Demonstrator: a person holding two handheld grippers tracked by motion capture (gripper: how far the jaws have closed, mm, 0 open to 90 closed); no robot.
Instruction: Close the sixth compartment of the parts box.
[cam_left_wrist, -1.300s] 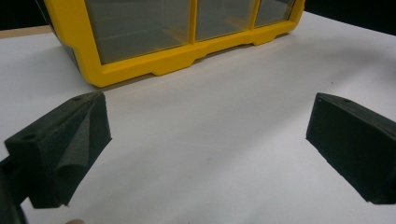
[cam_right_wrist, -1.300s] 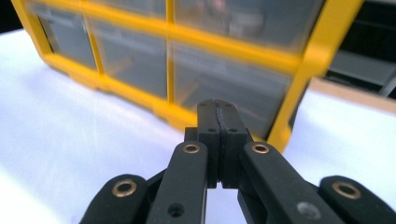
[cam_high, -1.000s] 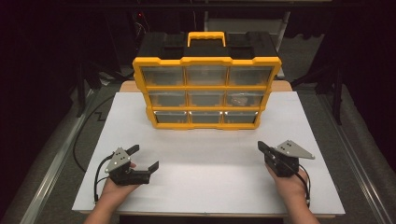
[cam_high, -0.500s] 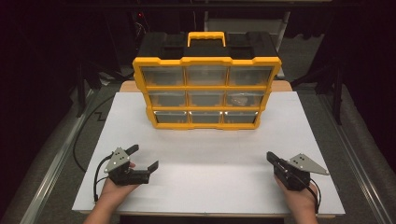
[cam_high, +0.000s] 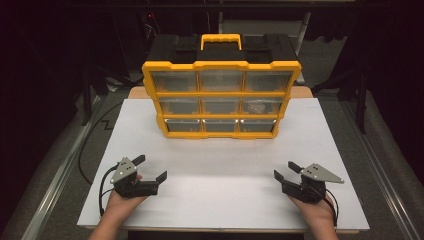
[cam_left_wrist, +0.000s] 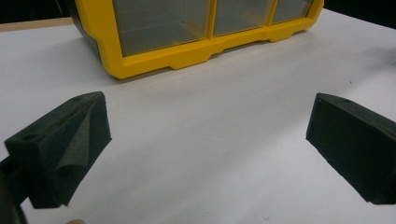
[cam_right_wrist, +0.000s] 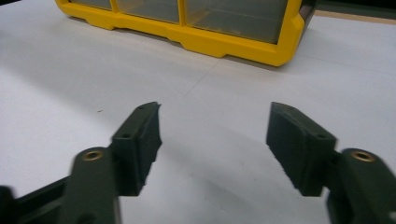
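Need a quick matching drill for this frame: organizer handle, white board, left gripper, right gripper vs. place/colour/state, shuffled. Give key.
1. organizer handle
2. white board
3. left gripper
4. right gripper

A. jaws have just been opening, nothing between them
B. yellow, on top of the case
C. jaws wide apart, near the board's left front corner
D. lies under the organizer

Pairs: 1-B, 2-D, 3-C, 4-A

White table top (cam_high: 220, 165) resting on a wooden board whose edge (cam_high: 137, 92) shows at the far corners, set in a dark, unlit room with black surroundings, grey floor (cam_high: 60, 165) on both sides, a pale metal rail (cam_high: 55, 192) at left, and dark stand legs (cam_high: 357, 95) behind.
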